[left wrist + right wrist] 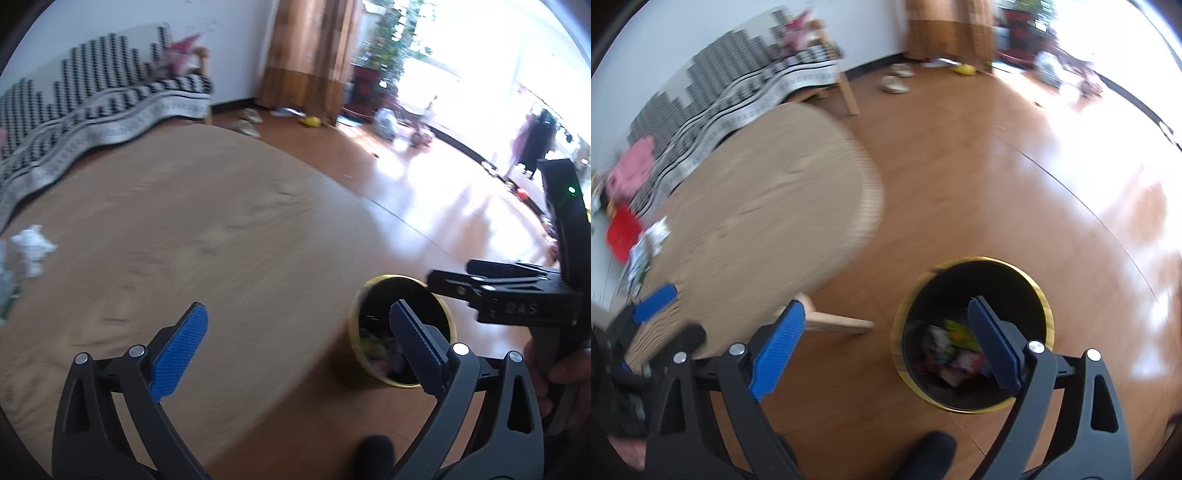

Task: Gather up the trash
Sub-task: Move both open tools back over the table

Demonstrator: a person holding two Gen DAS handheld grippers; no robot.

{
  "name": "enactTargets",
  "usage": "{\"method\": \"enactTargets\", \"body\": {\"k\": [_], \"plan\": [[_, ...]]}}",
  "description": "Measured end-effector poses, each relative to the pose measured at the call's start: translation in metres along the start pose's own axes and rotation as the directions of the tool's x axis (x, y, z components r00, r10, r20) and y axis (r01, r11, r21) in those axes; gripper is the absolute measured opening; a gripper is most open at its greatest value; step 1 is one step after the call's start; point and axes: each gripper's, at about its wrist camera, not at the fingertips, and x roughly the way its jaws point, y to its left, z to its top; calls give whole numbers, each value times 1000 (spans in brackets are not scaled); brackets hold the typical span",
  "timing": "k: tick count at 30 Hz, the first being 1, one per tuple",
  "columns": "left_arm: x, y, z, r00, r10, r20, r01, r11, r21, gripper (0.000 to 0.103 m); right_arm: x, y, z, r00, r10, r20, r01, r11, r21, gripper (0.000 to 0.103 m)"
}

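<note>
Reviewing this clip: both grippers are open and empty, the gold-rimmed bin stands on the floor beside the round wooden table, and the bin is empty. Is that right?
Not quite: the bin is not empty. The right wrist view looks down into it and shows colourful wrappers lying at the bottom. The rest holds: the left gripper and right gripper are open with nothing between them, and the bin stands on the floor beside the round wooden table.

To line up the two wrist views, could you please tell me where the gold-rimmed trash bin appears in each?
Left wrist view: the trash bin is at lower right, on the floor beside the round wooden table.
Right wrist view: the bin is at lower centre-right, seen from above, wrappers inside.
Shared landmark: the round wooden table.
</note>
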Motion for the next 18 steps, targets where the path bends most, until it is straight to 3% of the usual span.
{"method": "enactTargets", "body": {"k": [2, 5, 8, 11, 13, 15, 18], "plan": [[-15, 39, -1, 997, 80, 19, -80, 997, -15, 96, 5, 36, 3, 1000, 27, -9, -27, 998, -57, 88], [-37, 100, -5, 978, 208, 32, -206, 977, -57, 96, 16, 94, 5, 998, 60, -29, -63, 986, -152, 89], [-62, 167, -18, 944, 330, 32, -324, 938, -121, 96, 26, 136, 5, 996, 76, -50, -85, 972, -220, 89], [-85, 239, -34, 895, 445, 24, -432, 880, -197, 96, 38, 178, -4, 993, 85, -76, -103, 952, -288, 89], [-95, 284, -43, 877, 481, -5, -466, 846, -261, 96, 48, 201, -8, 992, 86, -97, -114, 936, -332, 89], [-101, 333, -51, 873, 486, -43, -476, 827, -299, 96, 60, 225, -12, 990, 83, -117, -121, 920, -372, 89], [-102, 381, -53, 852, 519, -71, -517, 812, -269, 96, 71, 247, -16, 987, 86, -139, -136, 902, -410, 89]]}}
